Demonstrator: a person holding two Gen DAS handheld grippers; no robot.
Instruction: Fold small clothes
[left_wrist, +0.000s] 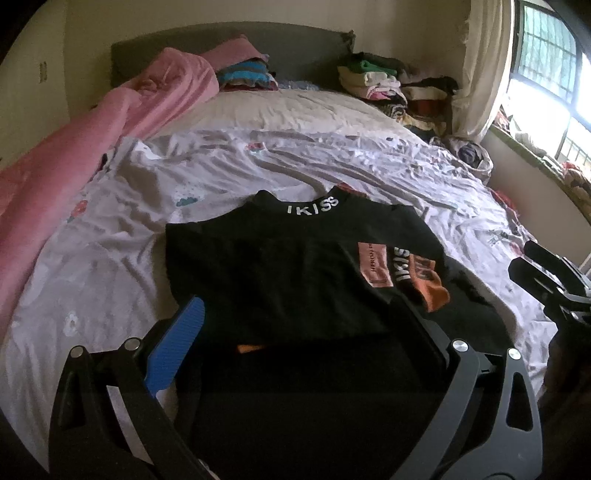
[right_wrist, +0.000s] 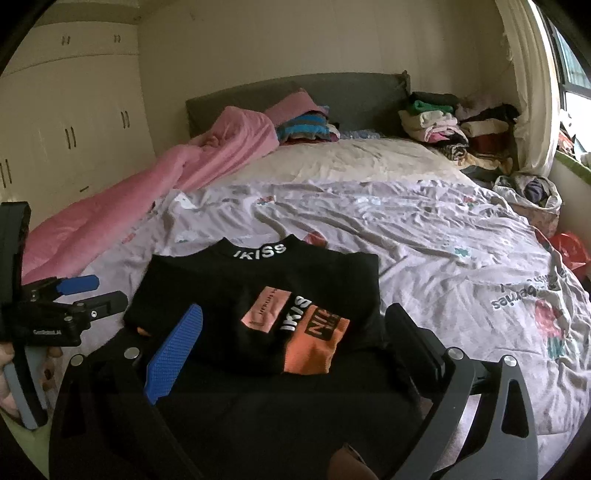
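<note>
Both tongs open over black shirt (right_wrist: 258, 295); only R view shows L tongs (right_wrist: 94, 293) & wardrobe (right_wrist: 74, 122).

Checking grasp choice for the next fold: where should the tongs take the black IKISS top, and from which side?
Grip the black top at its near bottom hem corners, coming from the foot of the bed. It lies flat, collar away, hem nearest both open tongs.
</note>
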